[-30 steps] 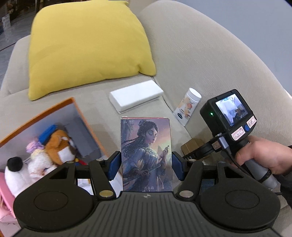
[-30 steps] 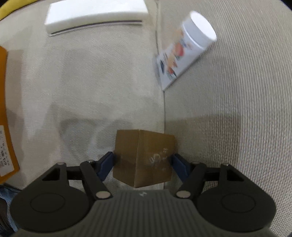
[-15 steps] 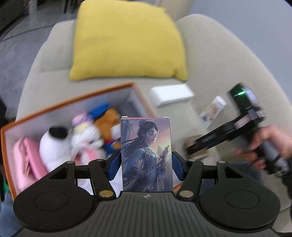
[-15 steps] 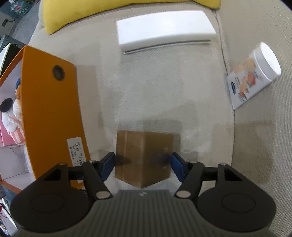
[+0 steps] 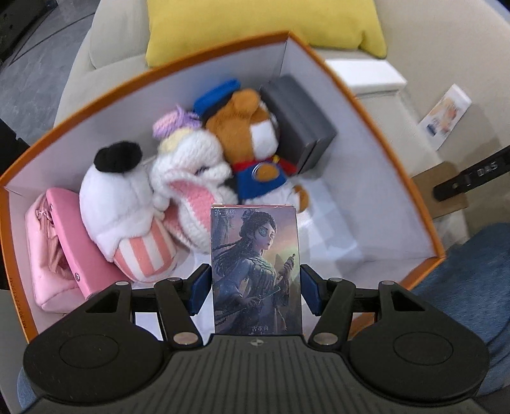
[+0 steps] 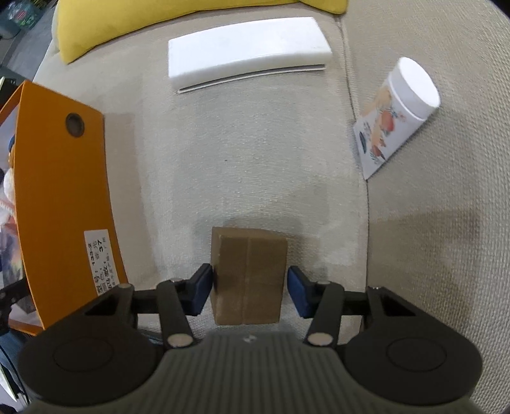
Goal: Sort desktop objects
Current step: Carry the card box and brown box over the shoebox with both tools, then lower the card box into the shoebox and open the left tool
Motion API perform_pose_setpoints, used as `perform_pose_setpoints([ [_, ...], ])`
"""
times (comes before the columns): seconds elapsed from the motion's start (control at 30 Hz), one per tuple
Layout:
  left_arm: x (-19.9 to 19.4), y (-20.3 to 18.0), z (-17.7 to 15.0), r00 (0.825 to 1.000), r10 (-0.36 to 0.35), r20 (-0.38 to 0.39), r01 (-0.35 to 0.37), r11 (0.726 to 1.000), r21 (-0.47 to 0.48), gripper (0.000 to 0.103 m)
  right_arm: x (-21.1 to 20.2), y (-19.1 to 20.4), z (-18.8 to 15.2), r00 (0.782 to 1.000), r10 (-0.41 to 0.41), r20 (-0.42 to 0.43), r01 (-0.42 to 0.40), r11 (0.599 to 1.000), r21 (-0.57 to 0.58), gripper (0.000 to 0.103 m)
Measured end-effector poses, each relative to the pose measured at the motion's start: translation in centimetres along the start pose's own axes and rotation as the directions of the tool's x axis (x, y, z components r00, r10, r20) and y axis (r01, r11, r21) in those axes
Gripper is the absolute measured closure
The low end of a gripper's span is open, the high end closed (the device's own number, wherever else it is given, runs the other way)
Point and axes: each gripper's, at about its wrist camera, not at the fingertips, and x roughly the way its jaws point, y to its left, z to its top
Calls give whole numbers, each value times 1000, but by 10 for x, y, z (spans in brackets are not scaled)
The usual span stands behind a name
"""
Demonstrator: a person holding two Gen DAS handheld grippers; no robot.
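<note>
My left gripper (image 5: 255,289) is shut on an upright card box (image 5: 255,270) printed with a painted woman. It hangs over the open orange storage box (image 5: 360,153), pointing steeply down into it. My right gripper (image 6: 250,286) points straight down at the sofa seat. Its jaws are closing around a small brown cardboard box (image 6: 248,274). The left pad is at the box's side and a thin gap shows at the right pad. That brown box (image 5: 446,188) also shows in the left wrist view, just outside the orange box, partly under the right gripper's black arm.
Inside the orange box (image 6: 60,191) lie three plush toys (image 5: 188,172), a grey box (image 5: 296,117) and a pink pouch (image 5: 47,248). On the beige sofa are a yellow cushion (image 6: 159,19), a white foam slab (image 6: 248,47) and a white tube (image 6: 398,117) lying by the armrest.
My left gripper has swung from over the sofa seat to over the orange box and tipped downward, card box still held. The right jaws have narrowed around the brown box.
</note>
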Motion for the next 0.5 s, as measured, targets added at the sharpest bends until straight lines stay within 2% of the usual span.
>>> perform_pose_setpoints([
  [0.1, 10, 2, -3, 1000, 15, -23, -15, 1000, -1, 34, 5, 5, -2, 1000, 0, -4, 0, 1000, -26, 51],
  [0.23, 23, 11, -5, 998, -13, -66, 10, 999, -37, 35, 7, 8, -4, 1000, -4, -5, 4, 999, -48, 52],
  [0.5, 18, 22, -13, 995, -78, -53, 75, 995, -62, 35, 6, 12, -7, 1000, -16, -9, 16, 997, -73, 52],
])
